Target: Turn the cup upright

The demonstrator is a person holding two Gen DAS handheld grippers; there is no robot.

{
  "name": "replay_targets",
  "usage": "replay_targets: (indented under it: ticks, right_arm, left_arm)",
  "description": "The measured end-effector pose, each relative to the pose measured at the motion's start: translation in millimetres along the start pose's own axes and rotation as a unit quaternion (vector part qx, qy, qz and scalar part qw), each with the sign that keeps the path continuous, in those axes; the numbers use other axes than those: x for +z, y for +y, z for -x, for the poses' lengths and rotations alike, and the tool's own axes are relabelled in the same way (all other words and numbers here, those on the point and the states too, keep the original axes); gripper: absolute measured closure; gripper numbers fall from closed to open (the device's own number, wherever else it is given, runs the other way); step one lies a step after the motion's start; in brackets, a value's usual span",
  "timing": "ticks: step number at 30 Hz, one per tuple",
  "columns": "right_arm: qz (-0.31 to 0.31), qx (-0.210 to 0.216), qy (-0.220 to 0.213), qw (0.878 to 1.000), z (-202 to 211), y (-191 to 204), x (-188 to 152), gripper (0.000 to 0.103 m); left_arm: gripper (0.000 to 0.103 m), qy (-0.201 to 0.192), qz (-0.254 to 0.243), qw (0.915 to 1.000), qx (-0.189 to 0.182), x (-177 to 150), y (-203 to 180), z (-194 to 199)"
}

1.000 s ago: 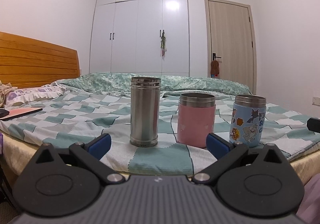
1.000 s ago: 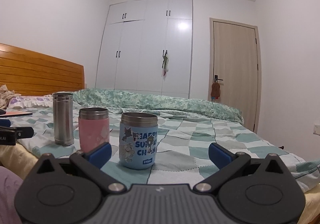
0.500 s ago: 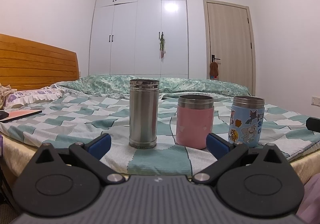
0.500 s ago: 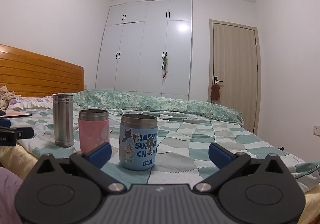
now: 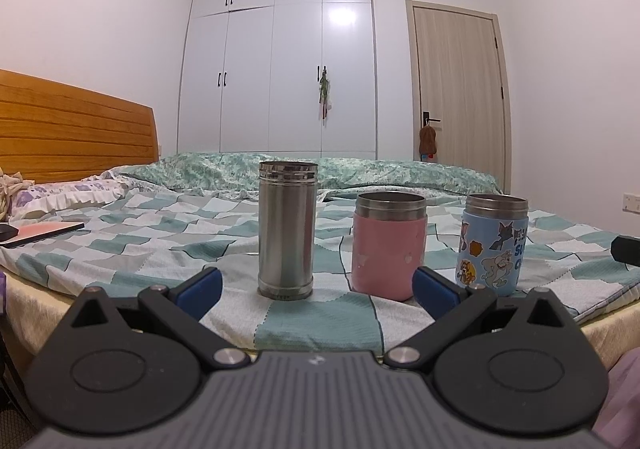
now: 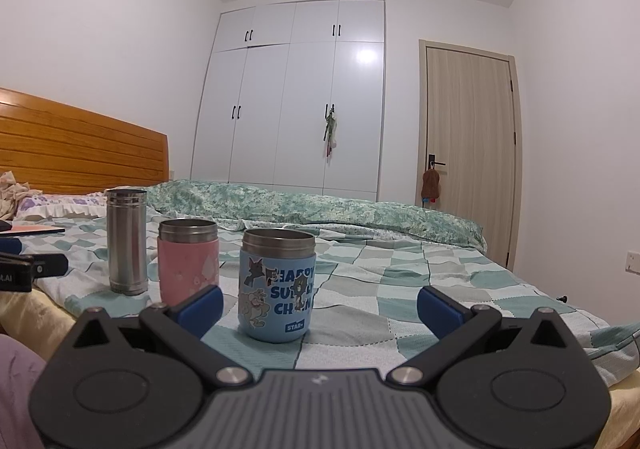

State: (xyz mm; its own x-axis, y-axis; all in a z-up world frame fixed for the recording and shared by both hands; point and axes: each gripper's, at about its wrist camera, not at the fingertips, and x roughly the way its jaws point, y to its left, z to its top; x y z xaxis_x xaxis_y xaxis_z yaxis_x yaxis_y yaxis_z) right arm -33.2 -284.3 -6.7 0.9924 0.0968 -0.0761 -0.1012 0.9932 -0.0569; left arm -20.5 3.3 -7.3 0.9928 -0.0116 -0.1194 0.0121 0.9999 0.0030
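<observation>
Three cups stand upright in a row on the checked bedspread (image 5: 168, 233), open rims up. A tall steel cup (image 5: 286, 231) is on the left, a pink cup (image 5: 388, 247) in the middle, a blue cartoon cup (image 5: 493, 245) on the right. They also show in the right wrist view: steel (image 6: 127, 241), pink (image 6: 188, 261), blue (image 6: 278, 285). My left gripper (image 5: 316, 287) is open and empty, just short of the steel and pink cups. My right gripper (image 6: 320, 307) is open and empty, just short of the blue cup.
The bed's near edge (image 5: 120, 301) runs just beyond my fingers. A folded quilt (image 6: 320, 209) lies at the far side. A pink notebook (image 5: 40, 231) and pillows sit at the left by the wooden headboard (image 5: 72, 129). A wardrobe (image 5: 280, 61) and door (image 5: 460, 89) stand behind.
Both views have tilted slightly upward and the cups sit a little lower in frame. The cups have not moved and both grippers stay open.
</observation>
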Motion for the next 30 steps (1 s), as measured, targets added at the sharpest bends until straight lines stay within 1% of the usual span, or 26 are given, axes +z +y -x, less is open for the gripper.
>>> replay_targets:
  ticks: [30]
  right_arm:
    - [0.000,0.000,-0.001,1.000,-0.7,0.8,0.1,0.000]
  left_arm:
    - [0.000,-0.002,0.001,1.0000,-0.002,1.2,-0.6,0.5]
